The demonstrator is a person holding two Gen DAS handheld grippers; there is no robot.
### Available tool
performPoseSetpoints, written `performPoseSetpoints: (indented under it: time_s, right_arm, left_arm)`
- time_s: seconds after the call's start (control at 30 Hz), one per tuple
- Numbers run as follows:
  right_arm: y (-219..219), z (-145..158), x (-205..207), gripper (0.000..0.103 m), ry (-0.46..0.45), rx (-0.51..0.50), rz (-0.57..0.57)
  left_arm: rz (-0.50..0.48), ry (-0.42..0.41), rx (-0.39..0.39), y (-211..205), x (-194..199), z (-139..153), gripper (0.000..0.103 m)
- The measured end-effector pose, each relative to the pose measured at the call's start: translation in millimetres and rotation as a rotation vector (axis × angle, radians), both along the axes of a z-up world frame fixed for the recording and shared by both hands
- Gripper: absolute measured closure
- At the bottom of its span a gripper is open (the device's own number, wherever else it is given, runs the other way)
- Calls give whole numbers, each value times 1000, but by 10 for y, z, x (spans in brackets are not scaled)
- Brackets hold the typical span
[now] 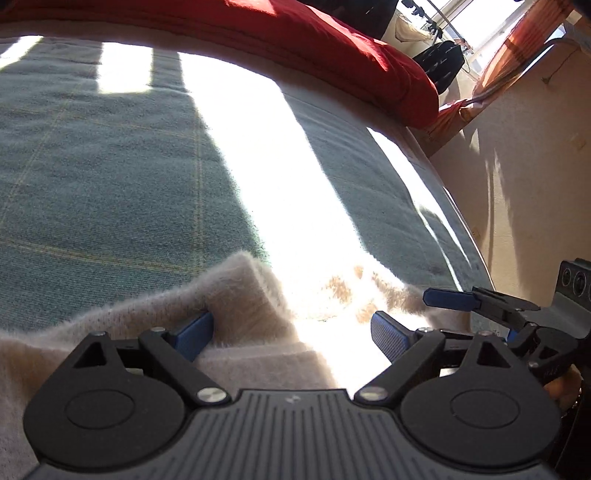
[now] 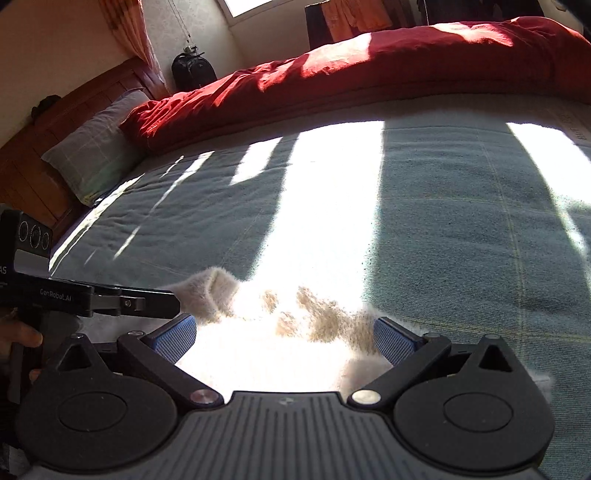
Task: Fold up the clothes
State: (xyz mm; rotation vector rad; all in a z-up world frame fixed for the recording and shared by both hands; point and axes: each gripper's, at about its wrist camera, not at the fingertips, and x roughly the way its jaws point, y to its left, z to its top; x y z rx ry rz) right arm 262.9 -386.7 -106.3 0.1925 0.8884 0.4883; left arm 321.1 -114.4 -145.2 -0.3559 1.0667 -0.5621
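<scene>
- Left gripper (image 1: 291,332): jaws wide apart, blue pads (image 1: 194,334) either side of a raised fold of the fuzzy garment (image 1: 236,295). Pads don't press the cloth; nothing is clamped.
- Right gripper (image 2: 284,336): jaws also spread wide, hanging over the same garment (image 2: 218,291). Pads (image 2: 173,338) sit clear of the fabric; no grip.
- The two grippers are close together. The right one's blue finger shows at the right edge of the left wrist view (image 1: 448,298). The left one's black body crosses the left side of the right wrist view (image 2: 110,297), with fingers of a hand (image 2: 18,338) under it.
- Garment: pale beige, fluffy knit with tan blotches (image 2: 321,314). It lies on the bed at the near edge, right below both grippers.
- One part is turned up into a soft ridge between the left pads. A rolled cuff-like end points away toward the middle of the bed.
- Strong sun band washes out the centre of the garment; detail there can't be read.
- Bed surface: grey-green blanket (image 1: 92,177) with thin yellow lines, striped by sunlight and shadow.
- Red duvet (image 2: 369,74) is bunched along the far side of the bed, well apart from the garment.
- Grey checked pillow (image 2: 92,147) rests against a wooden headboard (image 2: 48,122).
- Dark bag (image 2: 192,70) stands near the wall behind the bed, beside orange curtains (image 2: 129,26).
</scene>
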Motion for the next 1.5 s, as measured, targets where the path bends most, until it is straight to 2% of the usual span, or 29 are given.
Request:
performPoseSetpoints:
  time_s: [0.13, 0.2, 0.3, 0.43, 0.5, 0.57, 0.67, 0.77, 0.87, 0.93, 1.0, 1.03, 1.1, 1.17, 1.33, 1.5]
  right_arm:
    - [108, -312, 233, 0, 79, -67, 71]
    - [140, -354, 271, 0, 64, -80, 90]
    - [176, -333, 264, 0, 47, -106, 116]
    - [187, -105, 139, 0, 15, -89, 146]
    - [238, -49, 114, 0, 7, -53, 200]
    - [349, -83, 156, 0, 18, -39, 240]
    - [505, -253, 296, 0, 18, -104, 248]
    - [520, -303, 371, 0, 11, -94, 243]
    - [527, -154, 324, 0, 1, -80, 264]
    - [540, -109, 290, 0, 7, -48, 310]
    - [580, -146, 296, 0, 23, -47, 331]
    - [604, -198, 324, 0, 34, -65, 327]
    - [611, -286, 381, 0, 45, -79, 300]
    - [580, -247, 419, 0, 61, -52, 254]
    - [389, 140, 261, 0, 47, -66, 167]
    - [-56, 491, -159, 0, 86, -28, 55]
  left_arm:
    - [-26, 18, -19, -16, 159, -90, 8]
    - [-47, 7, -2, -44, 167, -79, 8]
    - [-41, 2, -2, -17, 133, 6, 8]
    - [-39, -27, 8, 87, 39, 170, 7]
    - [-35, 2, -37, 158, 54, 134, 7]
    - [-17, 24, -32, 198, 108, 64, 7]
    - [16, 49, -35, 231, 202, -72, 7]
    - [39, 35, -43, 252, 224, 11, 8]
    - [7, 37, -98, 276, 218, 137, 7]
    - [-17, 77, -126, 254, 229, 95, 7]
    - [-22, 110, -93, 209, 251, 5, 7]
    - [-15, 122, -63, 192, 259, -40, 8]
    - [-9, 128, -55, 179, 258, -67, 8]
    - [-7, 122, -32, 156, 238, 33, 8]
    - [-24, 58, 29, 173, 43, 448, 7]
    - [-33, 2, 75, 263, -394, 854, 7]
